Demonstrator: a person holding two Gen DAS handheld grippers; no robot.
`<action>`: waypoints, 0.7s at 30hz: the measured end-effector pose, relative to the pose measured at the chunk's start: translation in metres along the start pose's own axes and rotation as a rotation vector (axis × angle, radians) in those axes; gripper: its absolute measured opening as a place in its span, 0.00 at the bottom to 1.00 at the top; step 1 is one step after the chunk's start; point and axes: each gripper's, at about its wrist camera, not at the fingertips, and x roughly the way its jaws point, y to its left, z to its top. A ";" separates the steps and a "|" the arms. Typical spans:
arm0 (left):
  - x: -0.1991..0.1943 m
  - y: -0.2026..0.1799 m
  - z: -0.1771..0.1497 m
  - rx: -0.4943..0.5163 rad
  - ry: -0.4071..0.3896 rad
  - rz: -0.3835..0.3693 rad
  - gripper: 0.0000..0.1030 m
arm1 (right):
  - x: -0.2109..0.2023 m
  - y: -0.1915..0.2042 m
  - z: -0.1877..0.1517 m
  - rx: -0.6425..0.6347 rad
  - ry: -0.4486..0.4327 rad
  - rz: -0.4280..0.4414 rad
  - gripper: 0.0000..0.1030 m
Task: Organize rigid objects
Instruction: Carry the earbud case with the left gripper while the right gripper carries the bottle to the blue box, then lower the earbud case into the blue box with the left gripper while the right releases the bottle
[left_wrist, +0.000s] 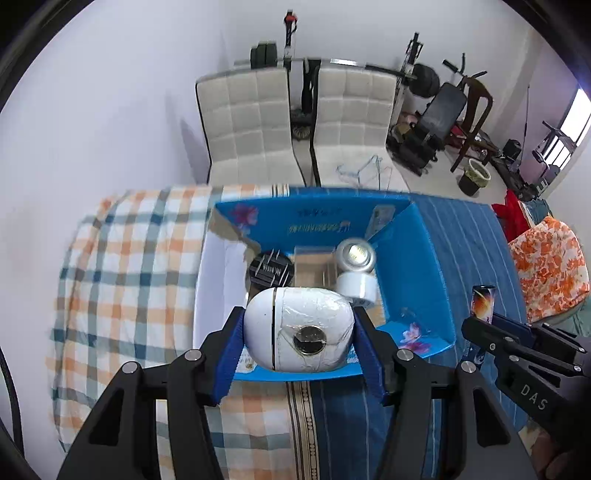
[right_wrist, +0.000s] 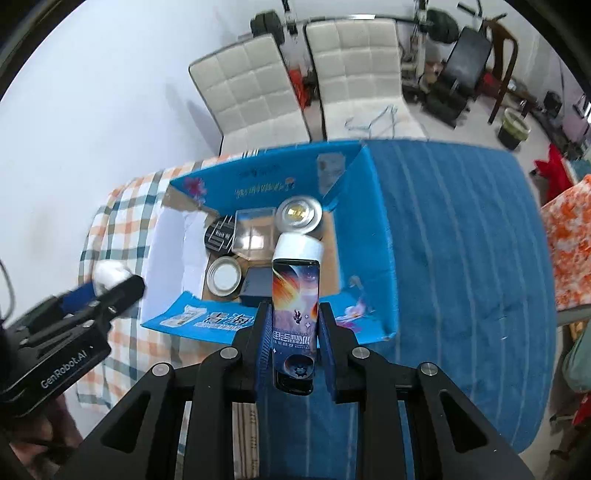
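A white egg-shaped device (left_wrist: 297, 328) is clamped between the left gripper (left_wrist: 299, 339) fingers above the near wall of the blue box (left_wrist: 417, 266). A printed dark case (right_wrist: 295, 314) is gripped upright by the right gripper (right_wrist: 295, 332) over that same near edge. Bare cardboard is seen at the box's right side; a silver tin (right_wrist: 299, 214) is seen at the far right corner.

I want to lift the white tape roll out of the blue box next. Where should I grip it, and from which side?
The white tape roll lies on its side by the box right wall. Come from above, fingers across its two flat ends; the curved side would likely slip. Both grippers are full: left holds the egg-shaped case, right the printed tin.
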 end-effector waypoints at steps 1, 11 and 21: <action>0.013 0.007 0.000 -0.023 0.046 -0.028 0.52 | 0.010 -0.001 0.002 0.007 0.014 0.005 0.25; 0.131 0.040 -0.012 -0.115 0.348 -0.119 0.53 | 0.135 -0.009 0.026 0.052 0.219 -0.031 0.25; 0.199 0.043 -0.028 -0.082 0.525 -0.121 0.53 | 0.192 -0.003 0.040 0.044 0.264 -0.093 0.25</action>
